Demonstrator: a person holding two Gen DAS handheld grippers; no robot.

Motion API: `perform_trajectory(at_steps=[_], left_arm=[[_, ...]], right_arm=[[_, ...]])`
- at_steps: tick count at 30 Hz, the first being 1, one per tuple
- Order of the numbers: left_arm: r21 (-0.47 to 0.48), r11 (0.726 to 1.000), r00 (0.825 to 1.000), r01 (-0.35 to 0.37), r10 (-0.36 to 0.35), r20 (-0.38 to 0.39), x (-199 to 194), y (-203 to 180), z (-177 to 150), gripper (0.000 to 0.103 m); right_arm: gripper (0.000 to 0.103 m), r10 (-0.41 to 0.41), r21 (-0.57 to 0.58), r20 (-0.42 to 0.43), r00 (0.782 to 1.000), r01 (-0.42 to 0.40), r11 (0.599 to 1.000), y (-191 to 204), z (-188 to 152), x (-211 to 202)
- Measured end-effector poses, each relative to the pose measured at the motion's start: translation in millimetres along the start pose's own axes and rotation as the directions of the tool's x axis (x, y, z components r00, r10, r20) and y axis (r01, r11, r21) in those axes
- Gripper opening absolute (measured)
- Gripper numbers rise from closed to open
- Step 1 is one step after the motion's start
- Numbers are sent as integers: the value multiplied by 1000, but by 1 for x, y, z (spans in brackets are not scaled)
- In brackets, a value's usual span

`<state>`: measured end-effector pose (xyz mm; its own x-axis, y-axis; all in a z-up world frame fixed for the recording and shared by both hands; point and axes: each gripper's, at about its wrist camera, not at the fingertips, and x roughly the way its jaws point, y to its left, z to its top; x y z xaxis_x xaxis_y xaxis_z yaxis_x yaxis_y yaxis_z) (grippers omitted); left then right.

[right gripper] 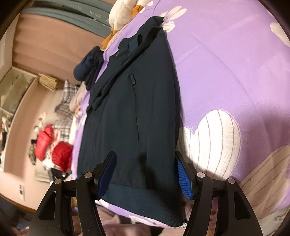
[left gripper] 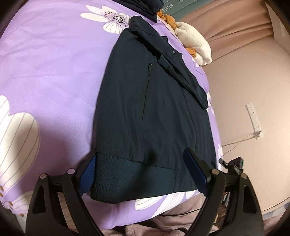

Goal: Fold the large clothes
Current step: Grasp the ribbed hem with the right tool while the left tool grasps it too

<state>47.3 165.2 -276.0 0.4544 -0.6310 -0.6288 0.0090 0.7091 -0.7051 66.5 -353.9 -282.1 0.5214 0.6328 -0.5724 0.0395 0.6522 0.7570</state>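
Two tools: left tool [left gripper: 143, 172] and right tool [right gripper: 145, 174] both stand spread wide, pinching nothing, each straddling part of the ribbed hem [left gripper: 126, 177] at the near end of the garment.
Garment: a dark navy jacket [left gripper: 145, 101] lies flat on the bed, over the purple floral bedspread [left gripper: 54, 63], with its sleeves already laid inward across the body.
Step in hand, as I judge it: taking hold of the hem to fold the lower half up toward the collar.
Doing it well: pinch both hem corners through all layers, lift evenly, carry both sides together so the folded sleeve [left gripper: 181, 72] does not slide off, and lay the hem square with the shoulders.
Risk: catching the bedspread with the cloth.
Writing: grey boards beyond the bed read "HANEL" [right gripper: 95, 13] and "HOME" [left gripper: 167, 7]; the small chest logo [left gripper: 173, 52] is too small to read.
Nearby: a white plush toy [left gripper: 195, 41] lies by the collar.
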Motion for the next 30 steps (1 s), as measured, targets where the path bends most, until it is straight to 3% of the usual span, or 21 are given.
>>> perform_trajectory(at_steps=[8, 13, 24, 30], left_arm=[[-8, 998, 998, 65, -65, -21, 12, -7, 12, 94], [14, 997, 997, 71, -70, -35, 17, -16, 13, 94], [42, 996, 995, 74, -70, -73, 16, -19, 2, 94], [18, 997, 996, 71, -70, -63, 22, -17, 4, 91]], right_arm=[[65, 91, 44, 7, 996, -92, 995, -1, 14, 16], [65, 95, 35, -16, 995, -94, 995, 7, 22, 26], [65, 129, 38, -48, 991, -127, 991, -1, -4, 7], [65, 99, 14, -38, 994, -99, 995, 6, -9, 13]])
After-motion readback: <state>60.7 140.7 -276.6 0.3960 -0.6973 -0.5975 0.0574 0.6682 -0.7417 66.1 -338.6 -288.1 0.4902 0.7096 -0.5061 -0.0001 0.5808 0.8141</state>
